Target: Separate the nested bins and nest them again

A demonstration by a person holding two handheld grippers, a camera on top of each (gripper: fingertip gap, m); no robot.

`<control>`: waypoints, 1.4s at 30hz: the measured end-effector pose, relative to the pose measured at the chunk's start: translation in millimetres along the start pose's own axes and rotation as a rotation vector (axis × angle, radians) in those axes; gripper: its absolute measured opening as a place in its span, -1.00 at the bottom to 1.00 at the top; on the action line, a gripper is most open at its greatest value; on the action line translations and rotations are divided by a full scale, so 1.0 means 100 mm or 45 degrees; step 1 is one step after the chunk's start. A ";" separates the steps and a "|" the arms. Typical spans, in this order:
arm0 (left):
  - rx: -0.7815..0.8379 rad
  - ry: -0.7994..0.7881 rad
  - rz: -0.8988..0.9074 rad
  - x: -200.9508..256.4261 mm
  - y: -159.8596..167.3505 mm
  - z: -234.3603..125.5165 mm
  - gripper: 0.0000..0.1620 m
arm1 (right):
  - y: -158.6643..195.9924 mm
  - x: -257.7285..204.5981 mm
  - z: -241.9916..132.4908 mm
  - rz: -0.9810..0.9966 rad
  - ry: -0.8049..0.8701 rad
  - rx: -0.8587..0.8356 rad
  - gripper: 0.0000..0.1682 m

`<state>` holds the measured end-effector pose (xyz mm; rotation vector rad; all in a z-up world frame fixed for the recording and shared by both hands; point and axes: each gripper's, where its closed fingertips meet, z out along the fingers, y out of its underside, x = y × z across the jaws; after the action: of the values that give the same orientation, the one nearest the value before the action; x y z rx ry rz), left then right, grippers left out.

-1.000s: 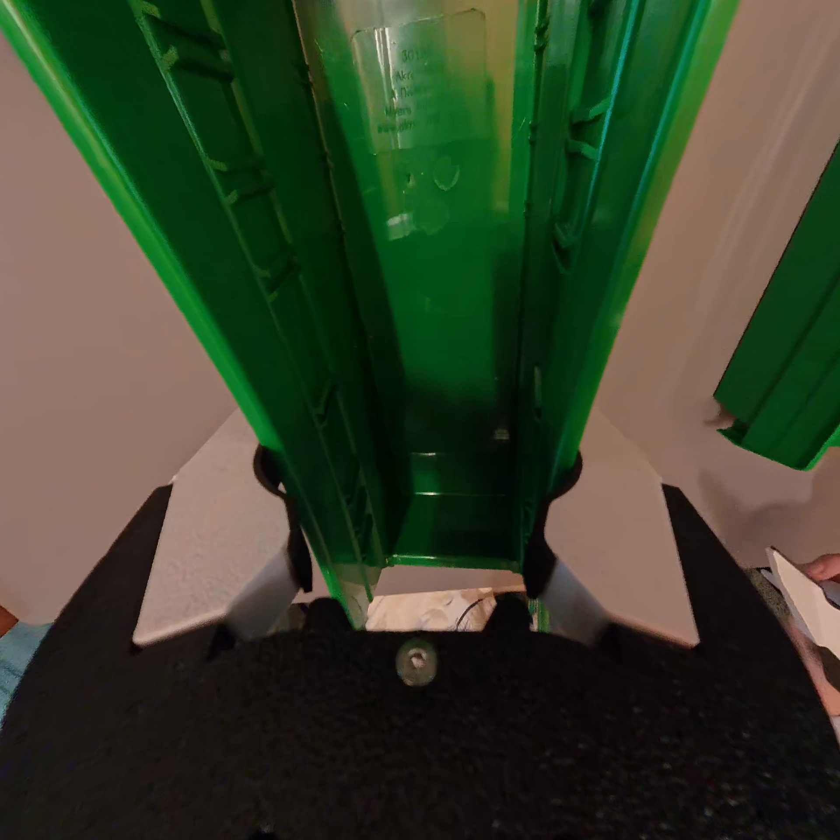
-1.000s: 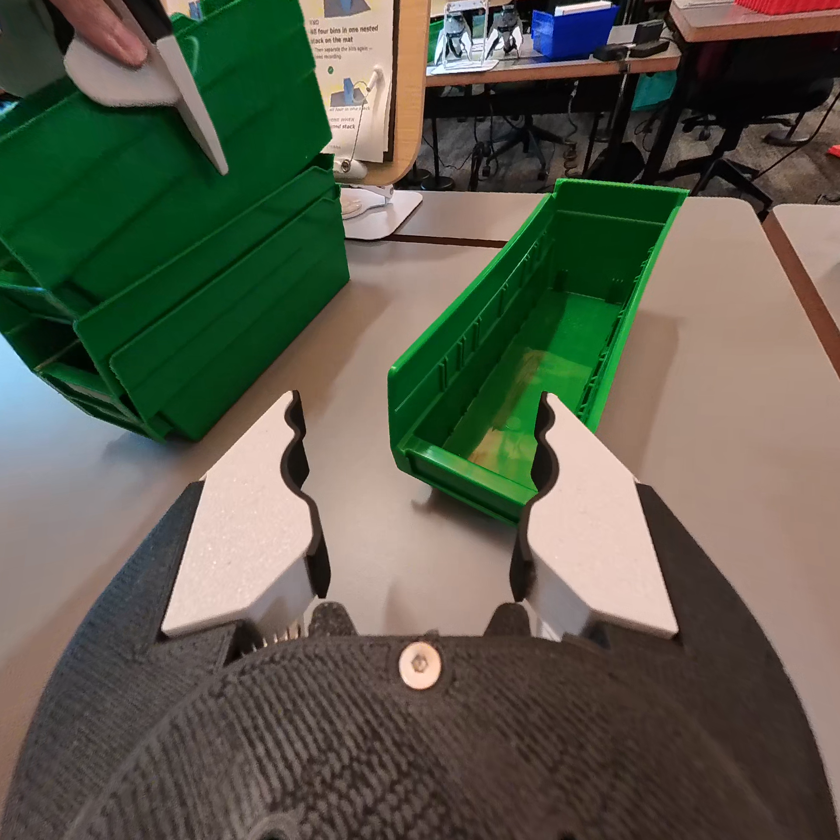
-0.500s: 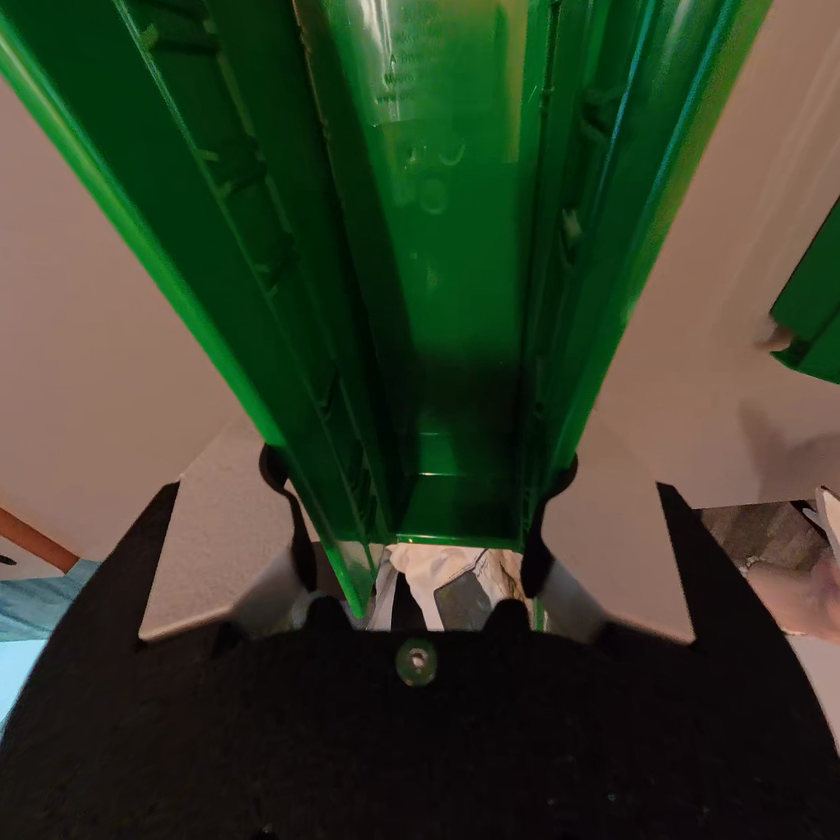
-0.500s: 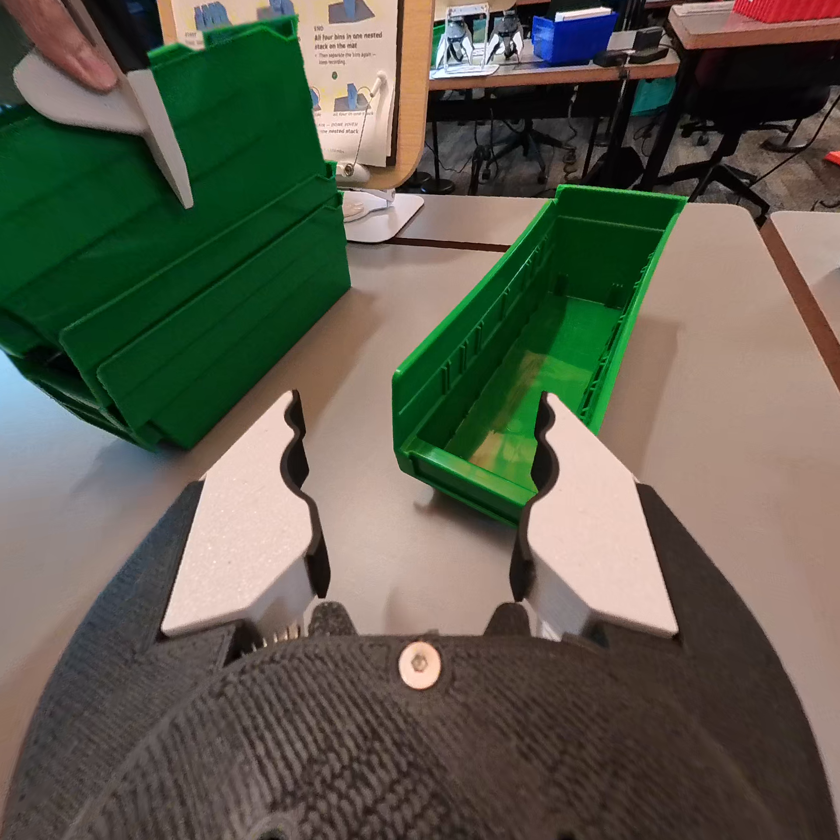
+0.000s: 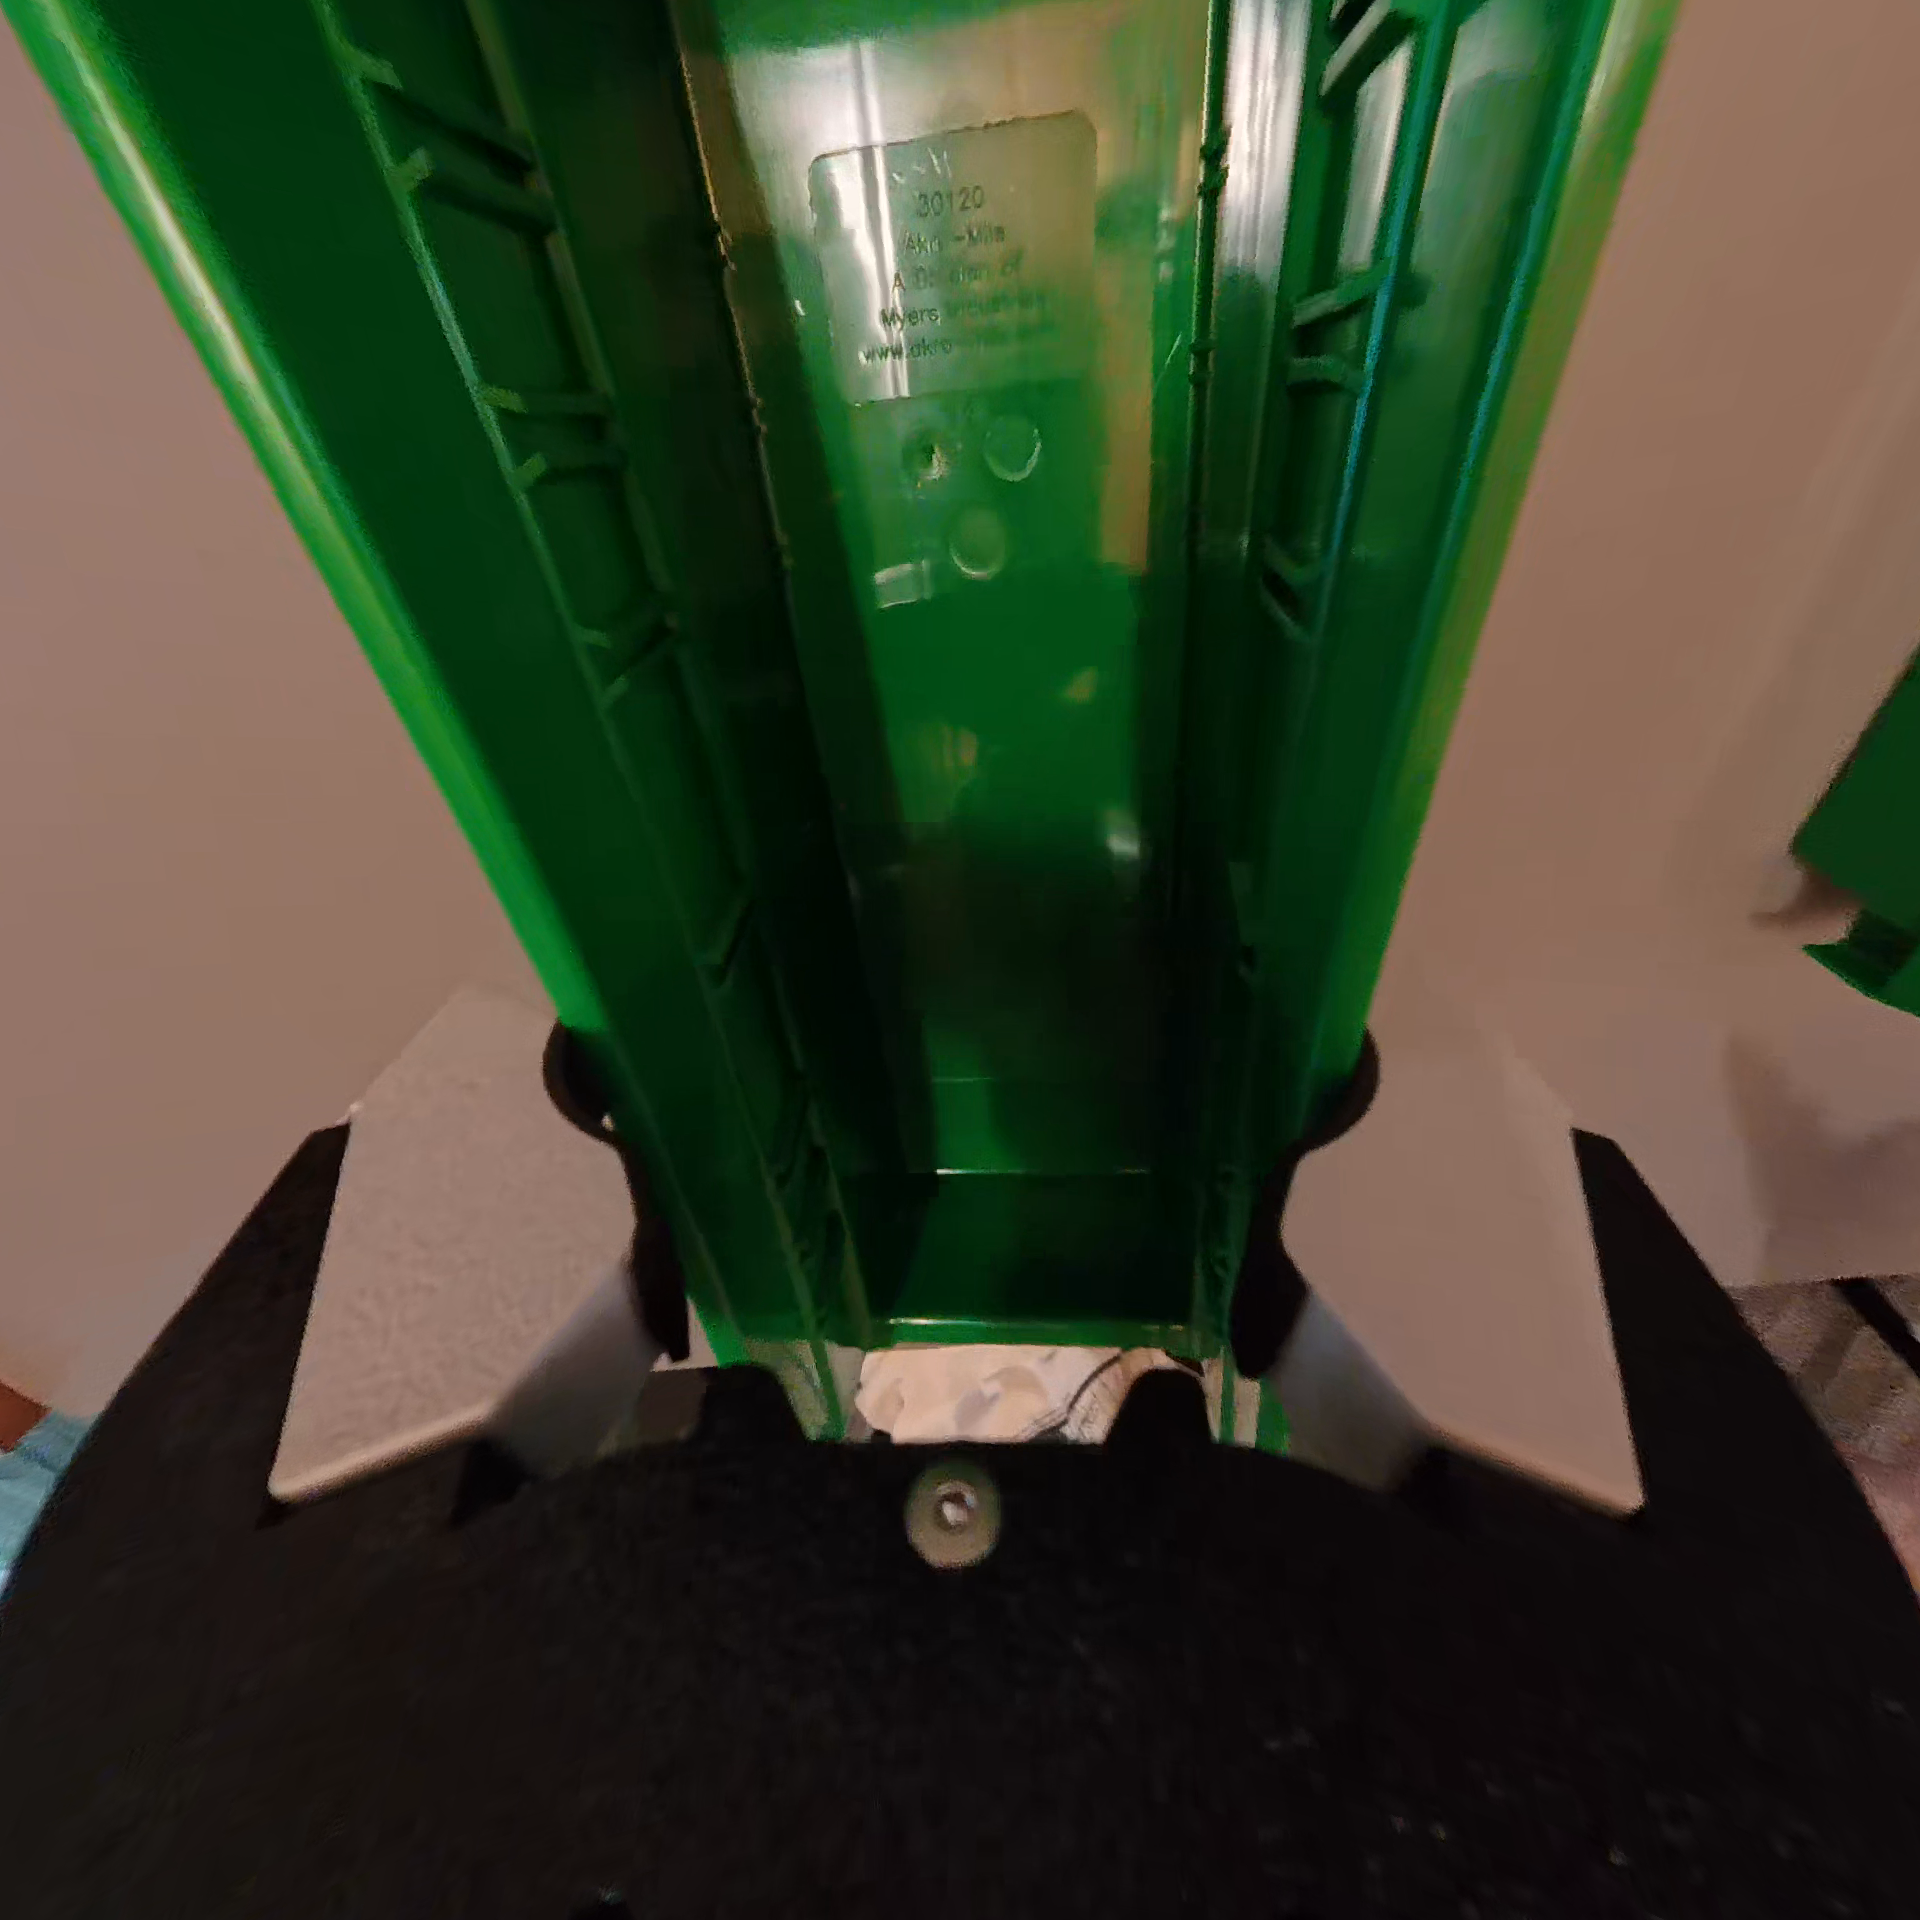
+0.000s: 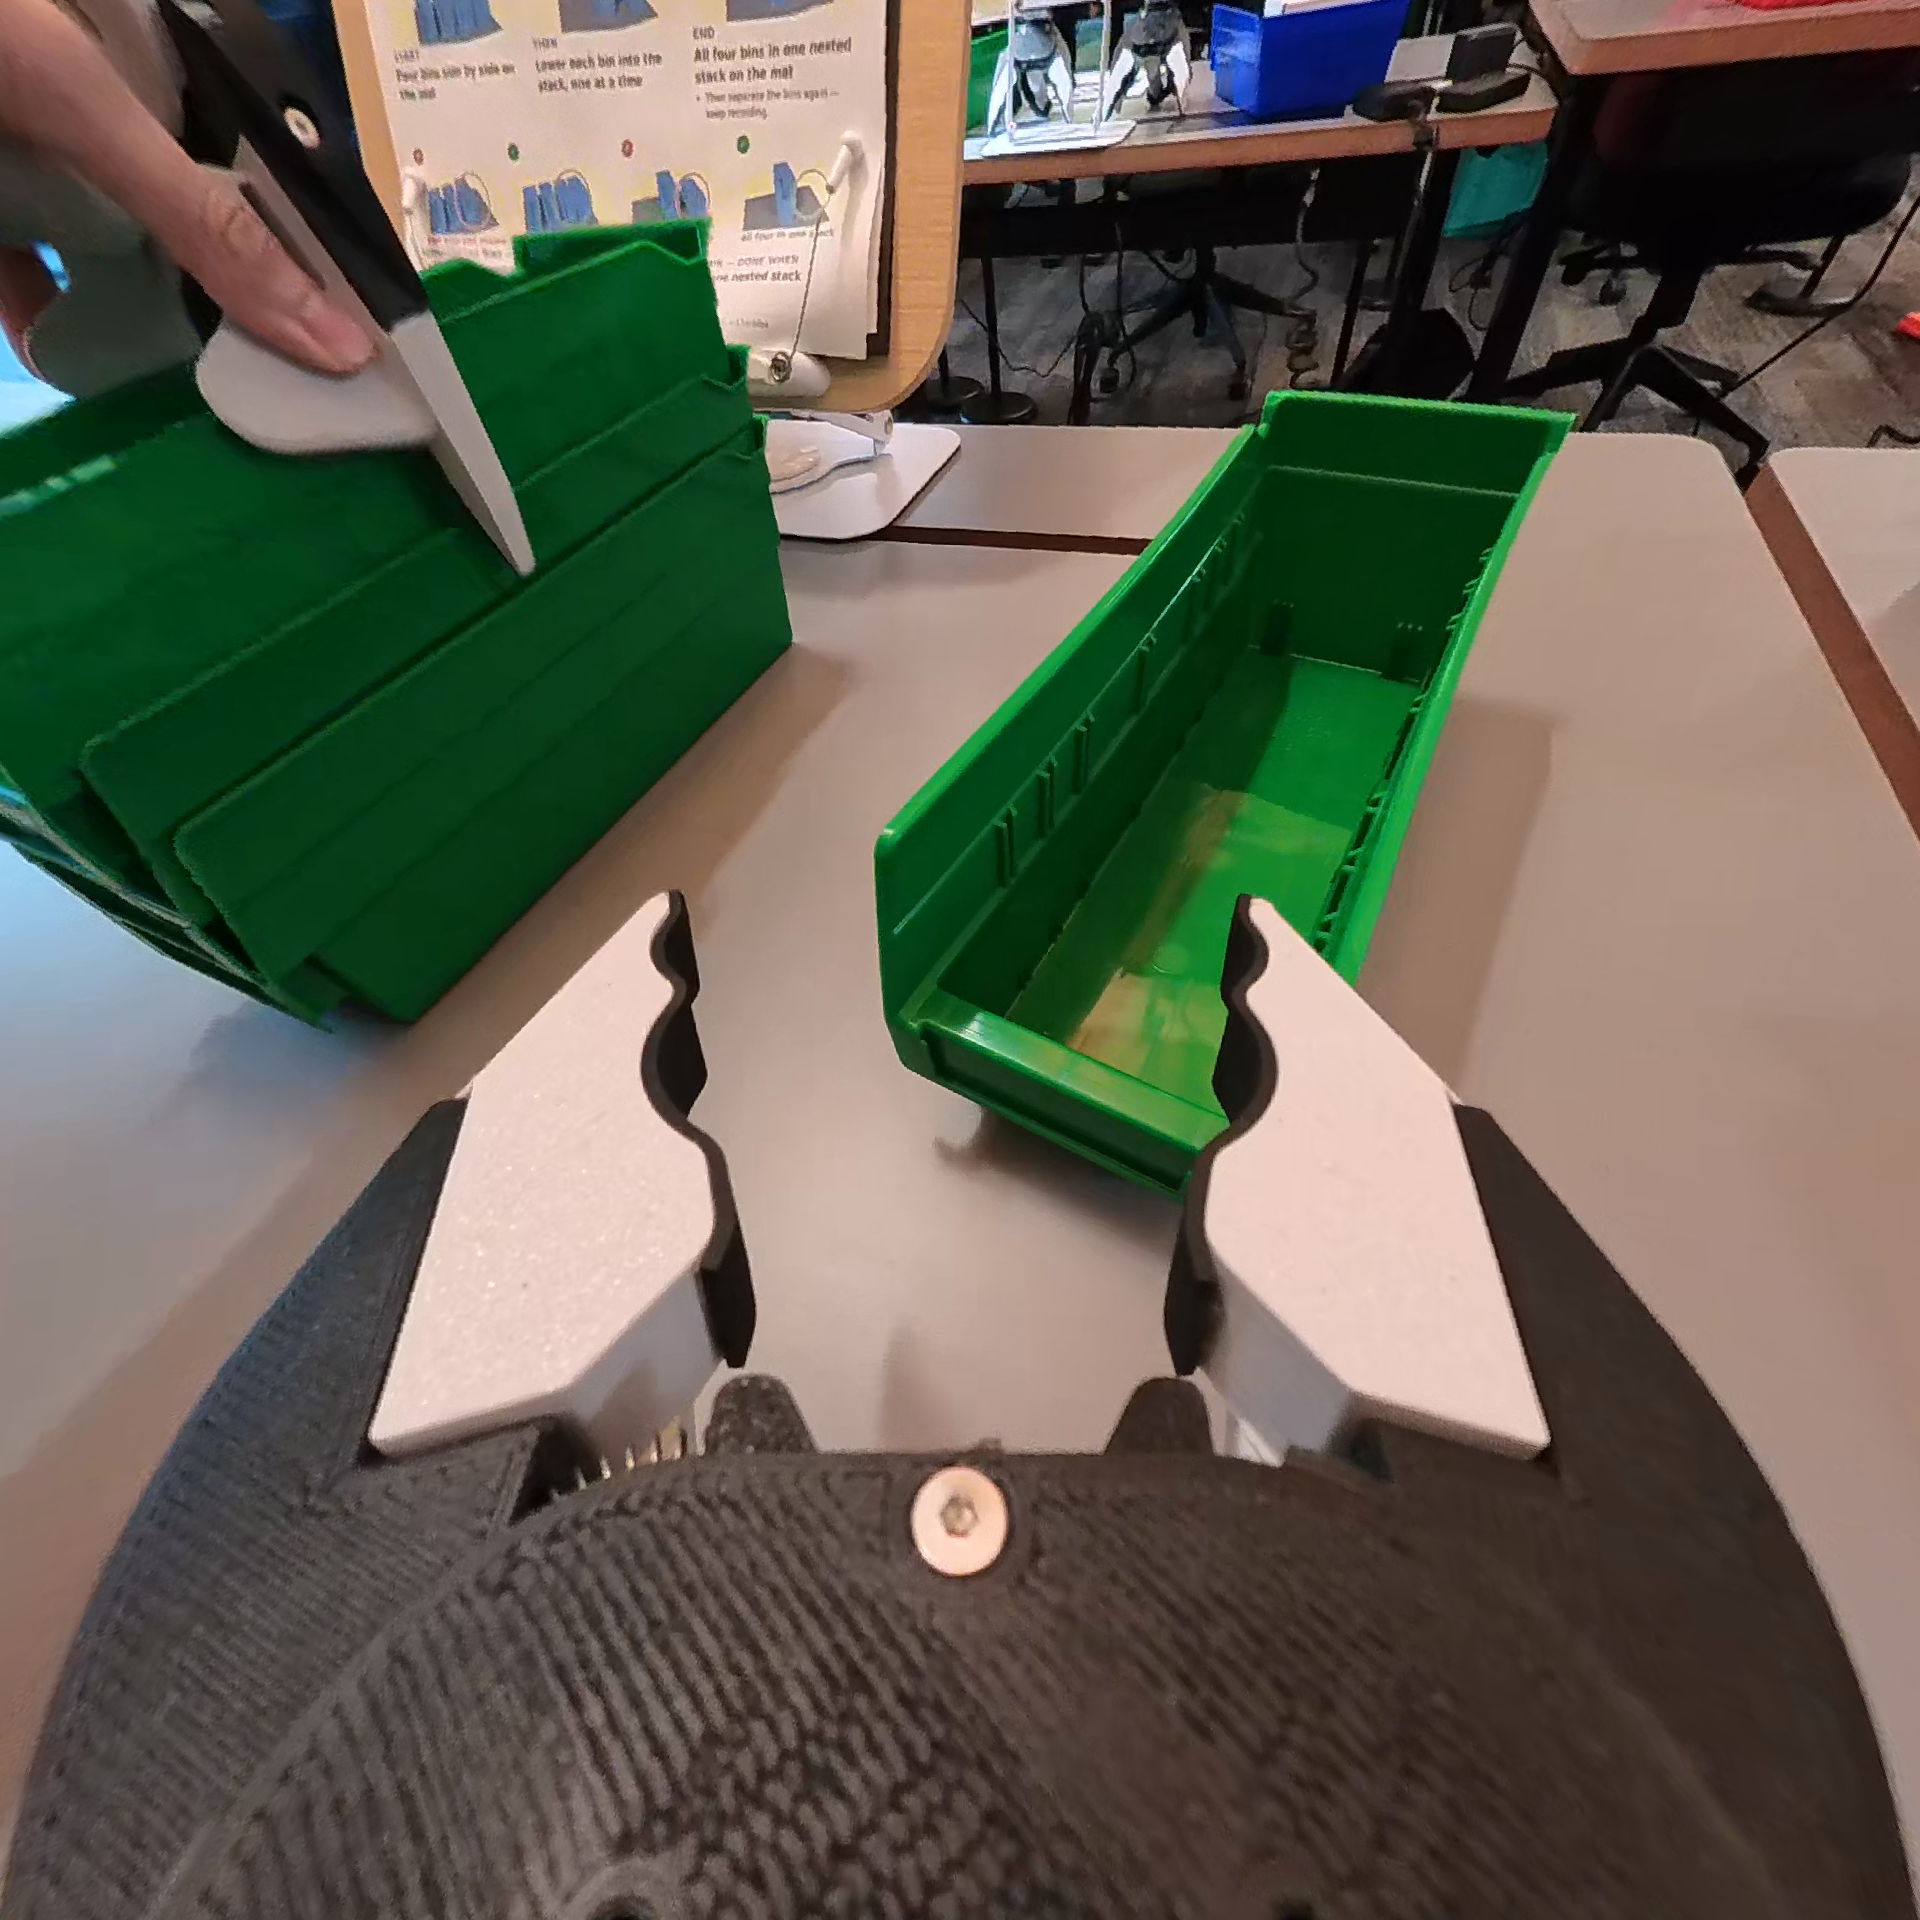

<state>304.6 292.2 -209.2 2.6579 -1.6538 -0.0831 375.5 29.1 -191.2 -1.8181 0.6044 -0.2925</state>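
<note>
Three green bins sit nested in a tilted stack at the left of the grey table. My left gripper is shut across the side walls of the stack's top bin, looking down into it. Its white finger and a person's hand show at the top left of the right wrist view. A fourth green bin lies alone and upright on the table to the right; its corner shows in the left wrist view. My right gripper is open and empty, just in front of that bin's near end.
A board with a printed instruction sheet stands on a white base behind the stack. The table's brown right edge is close to the lone bin. Desks, chairs and a blue box fill the background.
My left gripper and the top bin it holds have come down and rightward, closer into the stack. The lone bin and my right gripper have not moved.
</note>
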 end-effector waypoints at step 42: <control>1.384 0.045 0.248 -1.78 1.23 0.20 0.48 | 0.13 0.76 1.07 -0.040 0.474 -0.743 0.88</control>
<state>115.1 397.5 -217.4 2.9969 -2.4000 1.1728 487.9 72.0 -246.5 -2.3546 0.9976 -0.5231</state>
